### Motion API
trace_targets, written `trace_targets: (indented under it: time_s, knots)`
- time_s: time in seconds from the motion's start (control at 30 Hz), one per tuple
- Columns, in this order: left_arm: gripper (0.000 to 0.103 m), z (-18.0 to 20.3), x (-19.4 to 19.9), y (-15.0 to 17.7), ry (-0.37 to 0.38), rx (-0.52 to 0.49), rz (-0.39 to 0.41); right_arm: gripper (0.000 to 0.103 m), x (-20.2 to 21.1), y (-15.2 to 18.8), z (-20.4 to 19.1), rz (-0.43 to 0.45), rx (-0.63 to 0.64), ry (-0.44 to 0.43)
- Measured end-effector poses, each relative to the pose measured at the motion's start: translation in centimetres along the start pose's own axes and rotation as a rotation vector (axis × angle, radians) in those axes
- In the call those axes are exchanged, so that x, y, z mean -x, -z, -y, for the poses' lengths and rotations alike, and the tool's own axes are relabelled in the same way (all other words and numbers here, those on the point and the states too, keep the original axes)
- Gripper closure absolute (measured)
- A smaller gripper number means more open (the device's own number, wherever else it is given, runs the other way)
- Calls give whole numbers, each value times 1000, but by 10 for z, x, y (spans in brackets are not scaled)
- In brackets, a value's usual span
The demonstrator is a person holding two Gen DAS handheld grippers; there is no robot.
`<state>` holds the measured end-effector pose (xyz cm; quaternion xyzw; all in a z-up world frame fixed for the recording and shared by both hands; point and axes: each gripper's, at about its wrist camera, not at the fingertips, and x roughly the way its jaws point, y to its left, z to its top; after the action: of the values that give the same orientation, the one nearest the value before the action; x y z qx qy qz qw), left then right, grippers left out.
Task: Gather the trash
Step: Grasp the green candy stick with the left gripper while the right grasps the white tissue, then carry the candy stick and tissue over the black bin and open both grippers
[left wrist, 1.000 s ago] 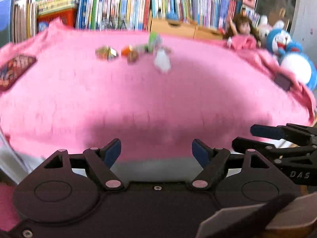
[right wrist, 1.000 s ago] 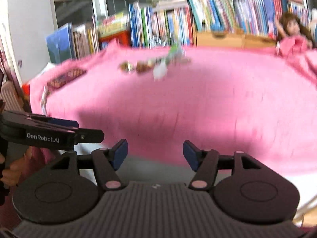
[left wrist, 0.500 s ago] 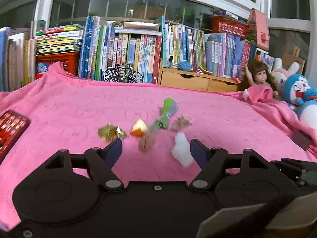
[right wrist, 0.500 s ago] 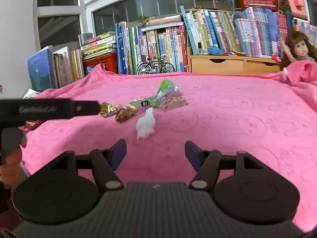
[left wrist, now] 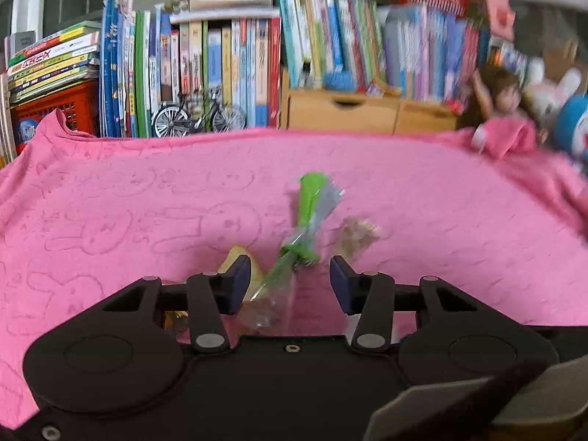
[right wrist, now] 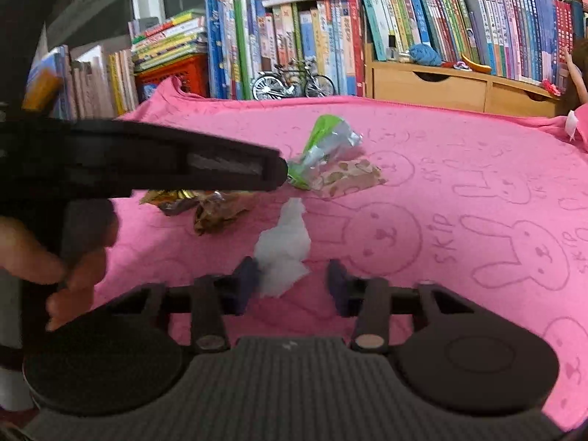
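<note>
While both claws have just been closing, the left claw [left wrist: 290,281] straddles the green wrapper [left wrist: 310,205] without pinching it, and the right claw [right wrist: 290,283] gapes around the white tissue [right wrist: 283,248], left pad touching. Open pink cloth [right wrist: 477,169] spreads rightward on the bench; books [right wrist: 286,40] wall the far edge.

Both grippers have advanced to the trash and their jaws have been closing: left gripper [left wrist: 290,279] now straddles the green wrapper [left wrist: 307,228]; right gripper [right wrist: 290,281] straddles the white tissue [right wrist: 283,246].
</note>
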<state>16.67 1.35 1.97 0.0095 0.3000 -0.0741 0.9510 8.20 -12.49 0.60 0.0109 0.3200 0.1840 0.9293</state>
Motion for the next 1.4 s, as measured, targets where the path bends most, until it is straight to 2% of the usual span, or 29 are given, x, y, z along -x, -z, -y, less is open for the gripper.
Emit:
trace_targets:
  time_s: [0.07, 0.1, 0.2, 0.37, 0.67, 0.9, 1.13, 1.4]
  knots:
    - [66, 3, -14, 1, -13, -12, -36, 75, 6, 2, 2, 5, 1, -6]
    - [82, 5, -18, 3, -17, -16, -51, 75, 10, 4, 3, 16, 14, 3]
    - [89, 8, -15, 9, -39, -31, -33, 76, 21, 10, 6, 38, 47, 26]
    - [91, 7, 13, 11, -17, 3, 15, 76, 41, 17, 22, 59, 15, 25]
    - [91, 19, 88, 22, 49, 8, 120, 76, 77, 27, 40, 118, -60, 23]
    - [91, 32, 140, 54, 64, 23, 160, 76, 102, 43, 39, 153, -87, 23]
    - [91, 46, 174, 94, 91, 47, 142, 76, 124, 64, 28, 170, -66, 29]
    - [90, 50, 207, 129, 108, 80, 108, 76, 149, 98, 26, 153, -106, -1]
